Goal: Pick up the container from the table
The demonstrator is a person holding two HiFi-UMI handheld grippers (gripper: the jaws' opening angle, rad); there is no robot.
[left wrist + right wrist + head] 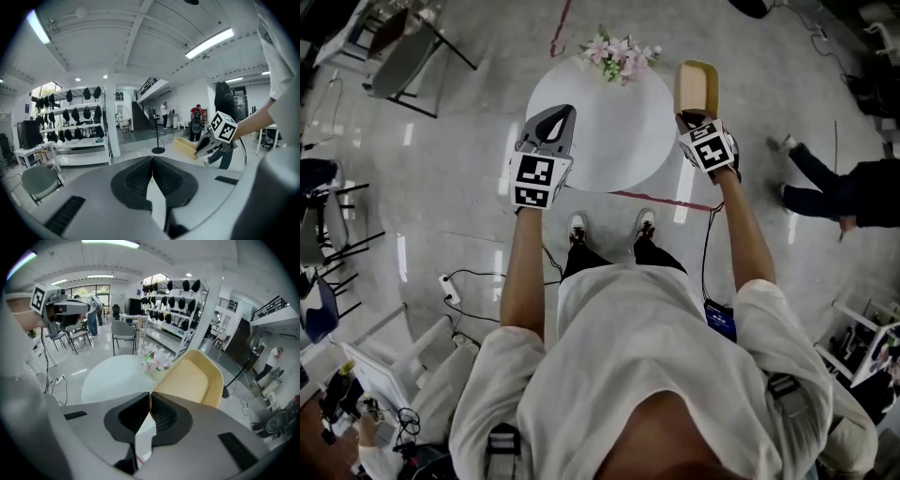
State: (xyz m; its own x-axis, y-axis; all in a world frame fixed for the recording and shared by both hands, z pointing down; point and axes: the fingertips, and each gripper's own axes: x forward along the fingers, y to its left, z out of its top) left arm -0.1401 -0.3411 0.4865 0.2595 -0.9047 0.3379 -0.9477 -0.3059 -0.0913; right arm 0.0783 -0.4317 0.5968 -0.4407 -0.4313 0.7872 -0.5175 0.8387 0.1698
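The yellow container (pixel 697 84) hangs in the air over the right edge of the round white table (pixel 600 141). My right gripper (pixel 692 117) is shut on its near rim. In the right gripper view the container (pixel 197 378) tilts away from the jaws of that gripper (pixel 150 394), whose pads pinch its wall, with the table (pixel 112 376) below. My left gripper (pixel 565 112) hovers over the table's left edge, shut and empty. Its jaws (pixel 151 158) meet at the tips in the left gripper view, where the container (pixel 185 146) shows at the right.
A vase of pink flowers (pixel 619 54) stands at the table's far edge. A grey chair (pixel 403 56) is at the far left, and a person (pixel 844 192) sits on the floor at the right. Cables and a power strip (pixel 450 286) lie near my feet.
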